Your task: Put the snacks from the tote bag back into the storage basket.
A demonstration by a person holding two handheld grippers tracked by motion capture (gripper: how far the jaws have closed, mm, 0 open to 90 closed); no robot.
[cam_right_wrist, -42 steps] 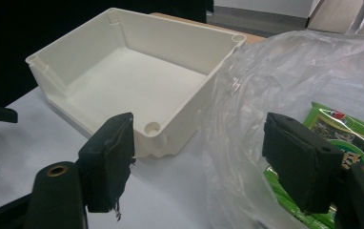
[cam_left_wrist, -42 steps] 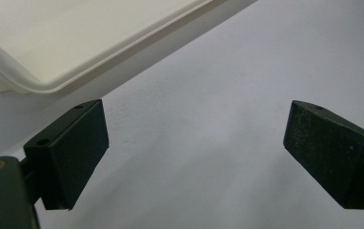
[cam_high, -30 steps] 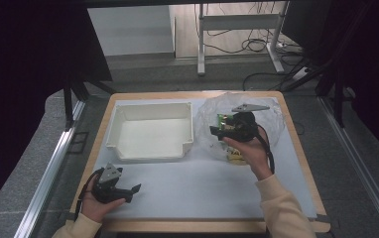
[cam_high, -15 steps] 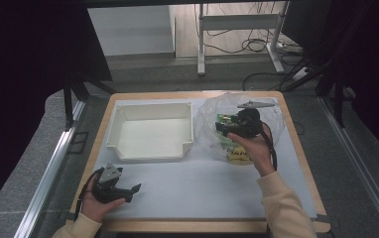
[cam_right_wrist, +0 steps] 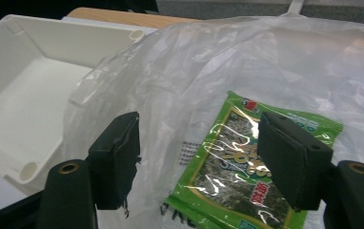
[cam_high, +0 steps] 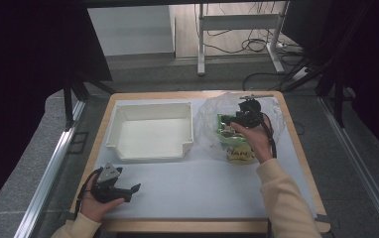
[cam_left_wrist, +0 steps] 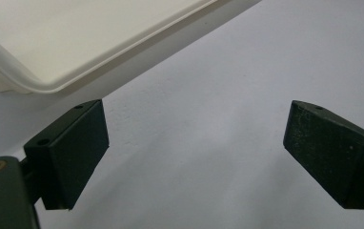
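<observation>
A crinkled, see-through plastic bag [cam_high: 227,116] lies right of centre in the high view, glossy and creased; inside it sits a flat green foil snack packet [cam_right_wrist: 251,167], with a yellow packet [cam_high: 240,154] just below; left of it rests a smooth white rectangular plastic tray [cam_high: 150,131] with rounded corners; the right gripper [cam_right_wrist: 199,162] hovers over the bag, its 2 matte black jaws wide but just closing a little, clasping nothing; the left gripper [cam_left_wrist: 197,152], at lower left, gapes wide over the bare pale mat [cam_high: 202,183], holding nothing.
</observation>
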